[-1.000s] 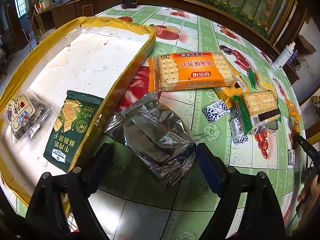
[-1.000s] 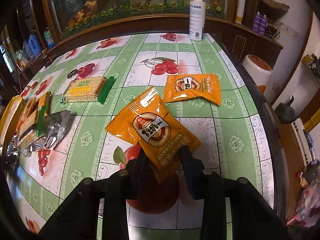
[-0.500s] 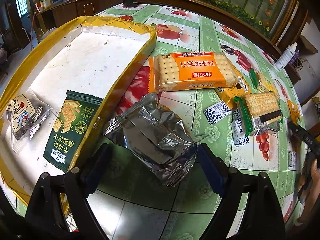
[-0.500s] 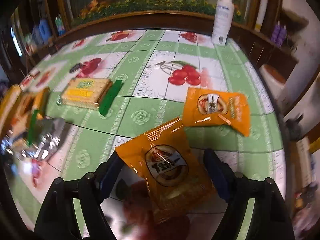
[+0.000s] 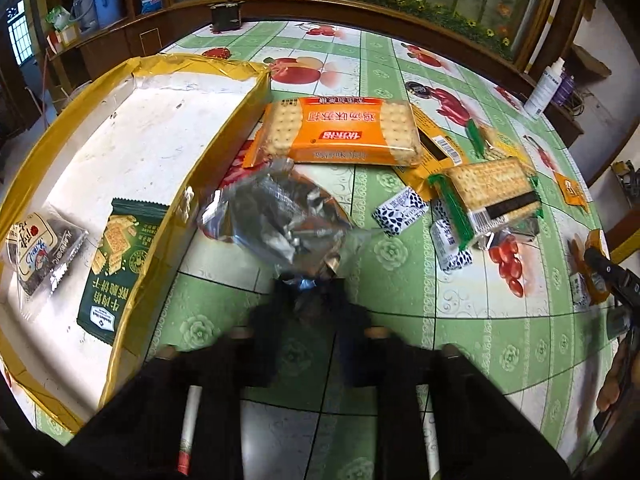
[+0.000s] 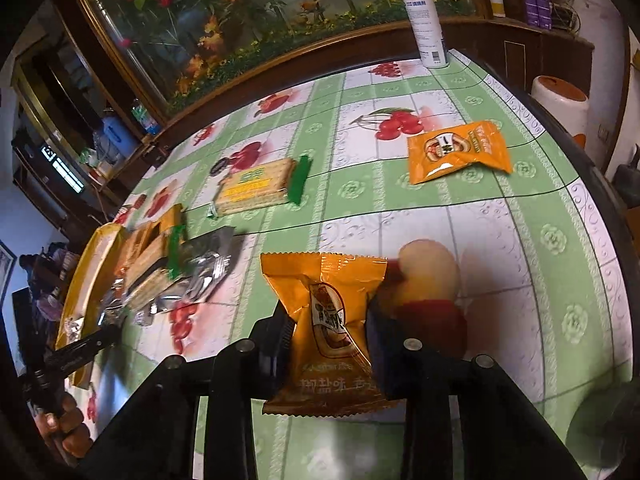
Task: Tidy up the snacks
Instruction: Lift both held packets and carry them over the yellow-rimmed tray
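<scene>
My left gripper [image 5: 310, 294] is shut on the near edge of a silver foil packet [image 5: 276, 216], which lies beside the yellow-rimmed tray [image 5: 224, 128]. The tray holds a green cracker pack [image 5: 116, 264] and a clear wrapped snack [image 5: 36, 248]. My right gripper [image 6: 330, 330] is shut on an orange snack packet [image 6: 328, 320] and holds it above the table. A second orange packet [image 6: 456, 152] lies further off to the right.
A large orange cracker pack [image 5: 340, 132], a green-ended cracker pack [image 5: 488, 196] and small blue-white sachets [image 5: 400, 212] lie on the fruit-print tablecloth. Another cracker pack [image 6: 256, 188] and a white spray bottle [image 6: 426, 24] stand further back. The table's right edge is close.
My left gripper has closed on the foil packet's near edge. My right gripper opened, then closed on the orange packet, and has swung left and lifted it.
</scene>
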`<state>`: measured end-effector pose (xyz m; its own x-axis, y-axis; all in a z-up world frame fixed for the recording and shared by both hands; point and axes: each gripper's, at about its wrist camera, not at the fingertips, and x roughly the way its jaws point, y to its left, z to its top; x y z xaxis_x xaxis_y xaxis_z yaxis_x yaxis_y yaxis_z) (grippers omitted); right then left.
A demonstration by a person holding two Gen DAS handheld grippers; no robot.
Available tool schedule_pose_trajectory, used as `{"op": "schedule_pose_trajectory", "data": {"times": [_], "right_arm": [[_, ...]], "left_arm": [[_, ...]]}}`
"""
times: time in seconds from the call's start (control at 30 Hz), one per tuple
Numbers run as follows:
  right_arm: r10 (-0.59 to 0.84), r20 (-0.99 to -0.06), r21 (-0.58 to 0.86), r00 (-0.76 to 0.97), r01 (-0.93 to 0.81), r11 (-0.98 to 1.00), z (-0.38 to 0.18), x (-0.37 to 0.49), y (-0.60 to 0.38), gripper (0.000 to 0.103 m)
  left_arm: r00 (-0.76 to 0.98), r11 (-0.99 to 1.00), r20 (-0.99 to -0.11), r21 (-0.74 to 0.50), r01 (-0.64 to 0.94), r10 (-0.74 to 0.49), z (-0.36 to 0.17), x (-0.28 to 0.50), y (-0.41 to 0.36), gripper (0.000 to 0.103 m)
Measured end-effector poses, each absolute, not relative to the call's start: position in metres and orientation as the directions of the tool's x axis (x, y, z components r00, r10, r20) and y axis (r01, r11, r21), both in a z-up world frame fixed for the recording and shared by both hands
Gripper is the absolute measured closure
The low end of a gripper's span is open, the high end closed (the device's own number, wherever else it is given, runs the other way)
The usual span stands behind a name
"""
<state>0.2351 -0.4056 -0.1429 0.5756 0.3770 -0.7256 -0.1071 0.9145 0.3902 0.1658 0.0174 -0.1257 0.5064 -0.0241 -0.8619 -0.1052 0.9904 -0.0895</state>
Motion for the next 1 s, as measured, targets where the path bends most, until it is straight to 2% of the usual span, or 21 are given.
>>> {"op": "schedule_pose_trajectory", "data": {"times": [0.17, 0.67, 1.0], "right_arm": [[0.478, -0.66, 0.48, 0.58, -0.165, 0.862, -0.128, 0.197, -0.376, 0.068], [0.651, -0.535, 0.622, 0.539, -0.271, 0.735, -0.116, 0.138, -0.287, 0.069], [0.714, -0.502, 0.657, 0.489, -0.32, 0.682, -0.108, 0.131, -0.241, 0.069]], "left_arm": [[0.515, 0.991, -0.856, -0.105, -0.08, -0.049, -0.124, 0.15, 0.013, 0.1], [0.608, 0.985, -0.787, -0.165, -0.05, -0.101, -0.092, 0.107, 0.031, 0.102], [0.683, 0.984, -0.728, -0.156, -0.089, -0.053, -0.06, 0.083, 0.056, 0.103]]}}
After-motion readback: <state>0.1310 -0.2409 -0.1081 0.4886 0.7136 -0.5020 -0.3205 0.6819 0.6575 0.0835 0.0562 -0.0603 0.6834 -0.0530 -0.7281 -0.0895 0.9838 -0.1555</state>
